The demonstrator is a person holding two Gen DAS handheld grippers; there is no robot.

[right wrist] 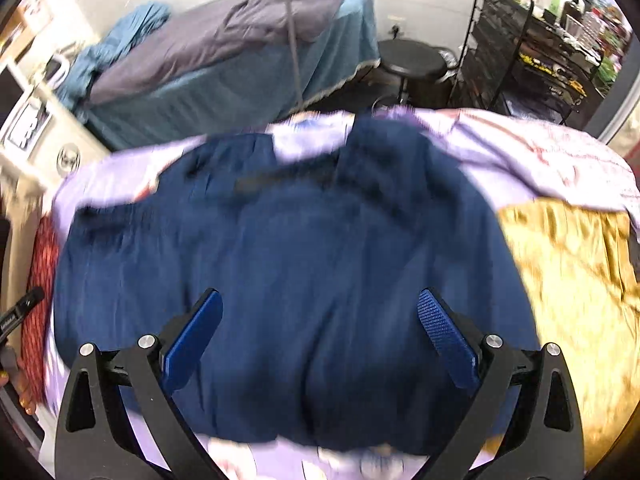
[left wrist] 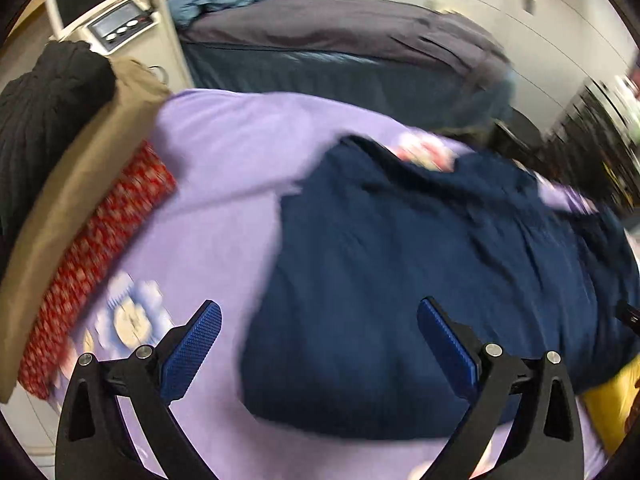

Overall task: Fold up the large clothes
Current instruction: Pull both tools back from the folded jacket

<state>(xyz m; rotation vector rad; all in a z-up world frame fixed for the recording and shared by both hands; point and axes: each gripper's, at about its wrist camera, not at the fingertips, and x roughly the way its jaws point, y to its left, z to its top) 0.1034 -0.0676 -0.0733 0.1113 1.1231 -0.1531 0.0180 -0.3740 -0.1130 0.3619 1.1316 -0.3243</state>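
Both tongs hang released and empty: the navy garment (right wrist: 288, 264) lies squarely beneath the right gripper (right wrist: 320, 336), but rightward of the left gripper (left wrist: 318, 344), so the right hand is nearer

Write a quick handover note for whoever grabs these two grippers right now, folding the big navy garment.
Left gripper: open, empty, above the lilac sheet by the garment's edge.
Right gripper: open, empty, above the navy garment.
Garment lies on the sheet, neither gripper holding it; gold cloth beside it, red patterned cloth on the other side.
Done: blur hides any folds.
Left: check its shape, regrip, finish folding.
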